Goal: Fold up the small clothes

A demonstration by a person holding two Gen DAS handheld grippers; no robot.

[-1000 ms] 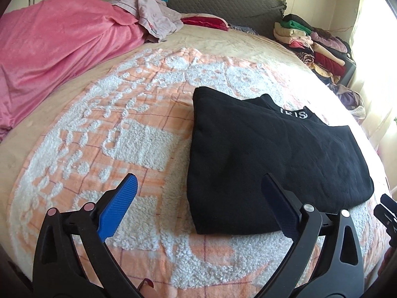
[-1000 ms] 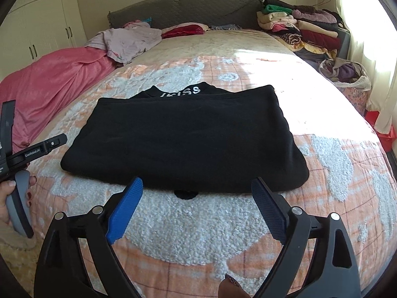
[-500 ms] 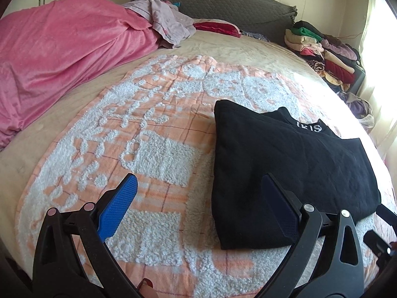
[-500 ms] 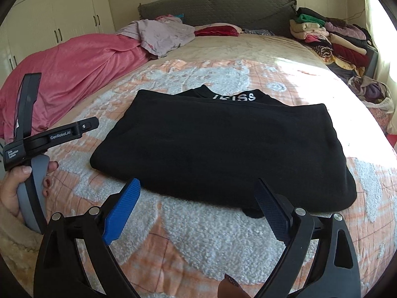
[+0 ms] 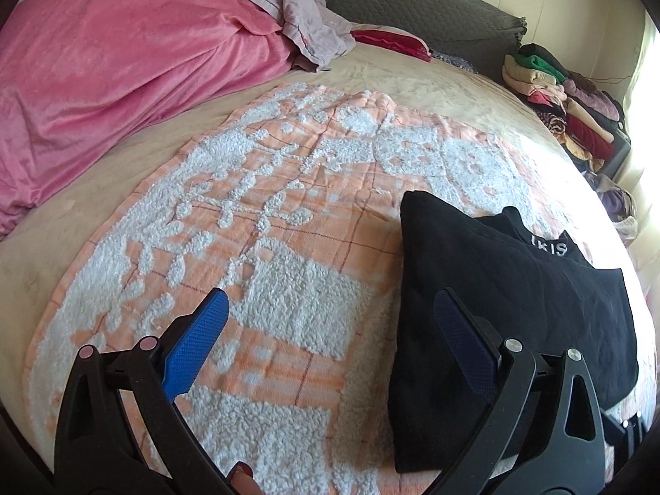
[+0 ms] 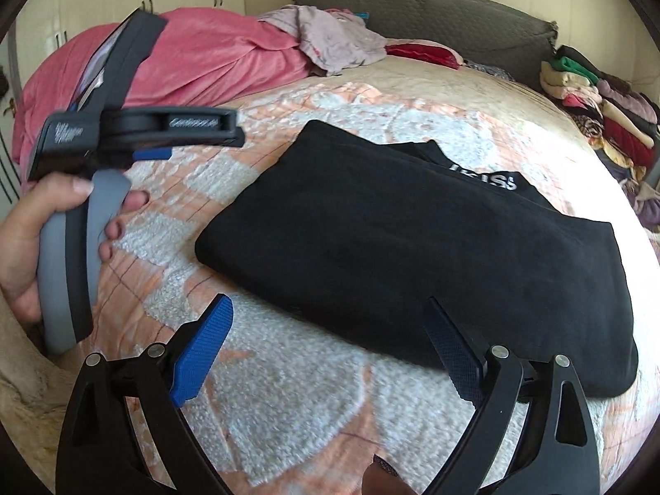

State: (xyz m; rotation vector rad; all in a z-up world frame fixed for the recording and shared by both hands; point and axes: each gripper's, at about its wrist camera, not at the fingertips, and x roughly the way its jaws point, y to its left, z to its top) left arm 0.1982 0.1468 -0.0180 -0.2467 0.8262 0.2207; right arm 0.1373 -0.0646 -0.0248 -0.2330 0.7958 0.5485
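The black garment [image 6: 412, 255] lies folded flat into a broad, soft-edged rectangle on the bed, on top of an orange-and-white blanket [image 5: 288, 288]. Its cloth looks matte and slightly fleecy, and a collar band with white letters sticks out at the far edge. The blanket is a thin checked weave with raised, woolly white patches in curly and blocky shapes.

The right gripper [image 6: 330, 354] hangs just above the near edge of the garment, its two ribbed blue pads spread wide with nothing between them. The left gripper [image 5: 330, 338] is also spread wide and holds nothing; in its own view one pad sits over the blanket and the other over the garment's near left corner. In the right wrist view a hand [image 6: 29, 239] grips the left tool's smooth grey handle.

Farther out, a pink, velvety quilt [image 5: 115, 70] is heaped at the left side of the bed, with a crumpled pale lilac cloth [image 5: 305, 29] beside it. A grey quilted headboard [image 5: 412, 4] runs behind, and a stack of folded clothes [image 5: 565, 111] stands at the right.
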